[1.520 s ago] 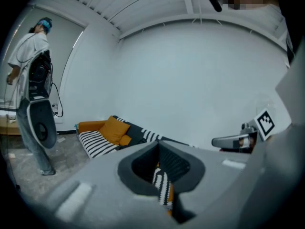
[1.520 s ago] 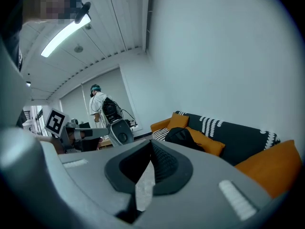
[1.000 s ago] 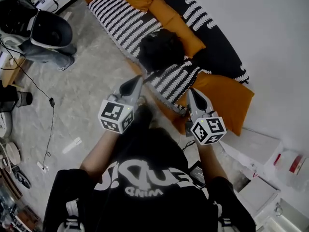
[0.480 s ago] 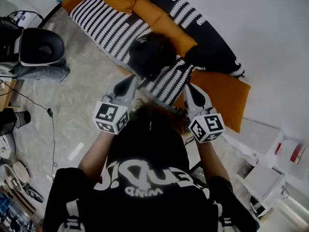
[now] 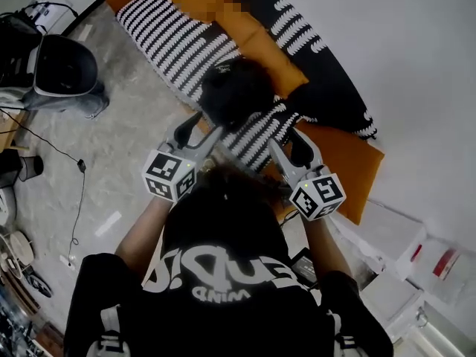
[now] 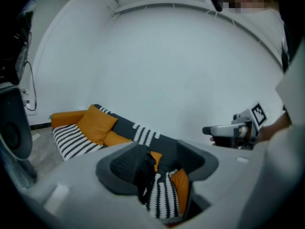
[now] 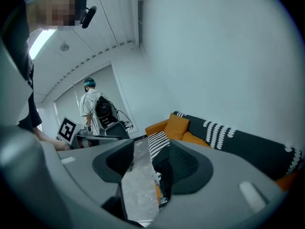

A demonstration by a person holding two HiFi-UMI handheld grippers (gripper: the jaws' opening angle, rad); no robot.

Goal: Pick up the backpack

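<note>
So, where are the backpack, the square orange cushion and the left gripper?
backpack (image 5: 236, 94), head view, middle of black body
square orange cushion (image 6: 96, 123), left gripper view, centre of face
left gripper (image 5: 207, 123), head view, between its fingertips

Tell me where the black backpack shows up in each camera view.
Head view: the backpack sits just above the middle of the picture.
Left gripper view: low in the middle, partly hidden.
Right gripper view: low in the middle, mostly hidden.
Shared landmark: the striped throw.
</note>
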